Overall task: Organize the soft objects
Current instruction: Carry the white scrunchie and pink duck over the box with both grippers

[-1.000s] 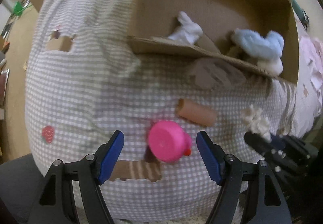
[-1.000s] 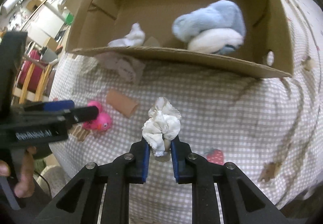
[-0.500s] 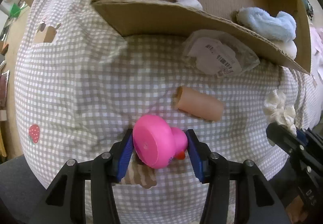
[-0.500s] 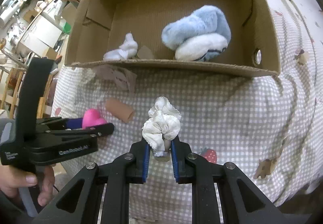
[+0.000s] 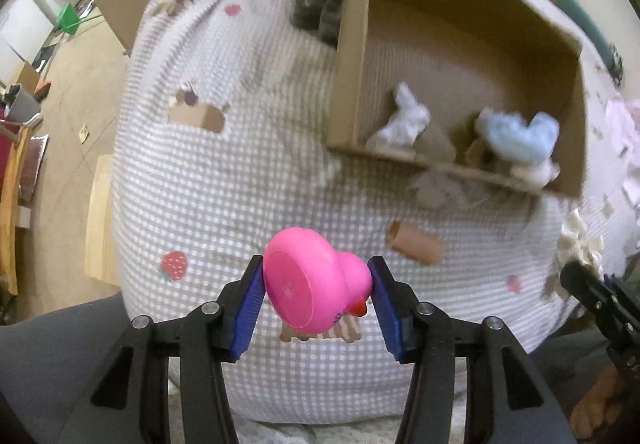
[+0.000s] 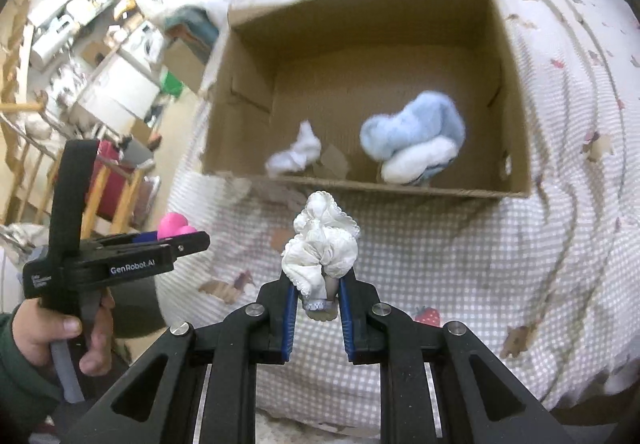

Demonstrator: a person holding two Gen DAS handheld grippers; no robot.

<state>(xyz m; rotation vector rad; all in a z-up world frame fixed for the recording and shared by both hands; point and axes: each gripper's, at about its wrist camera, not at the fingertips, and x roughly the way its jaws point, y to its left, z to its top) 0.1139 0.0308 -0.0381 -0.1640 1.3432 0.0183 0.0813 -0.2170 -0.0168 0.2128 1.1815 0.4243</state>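
Peach tube (image 5: 416, 247), left wrist view only

Pink duck (image 5: 314, 280) looking smooth, glossy rubber/plastic. White scrunchie (image 6: 322, 244) showing crinkly cloth w/ lace edge. Box (image 6: 516, 124) reading as matt corrugated cardboard. Blue sock bundle (image 6: 416, 126) looking fluffy. Bedcover (image 5: 240, 180) showing woven gingham cloth. Gripper pads (image 5: 245, 308) looking ribbed blue rubber.

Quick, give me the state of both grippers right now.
Left gripper: closed on the pink rubber duck.
Right gripper: closed on the white frilly scrunchie.
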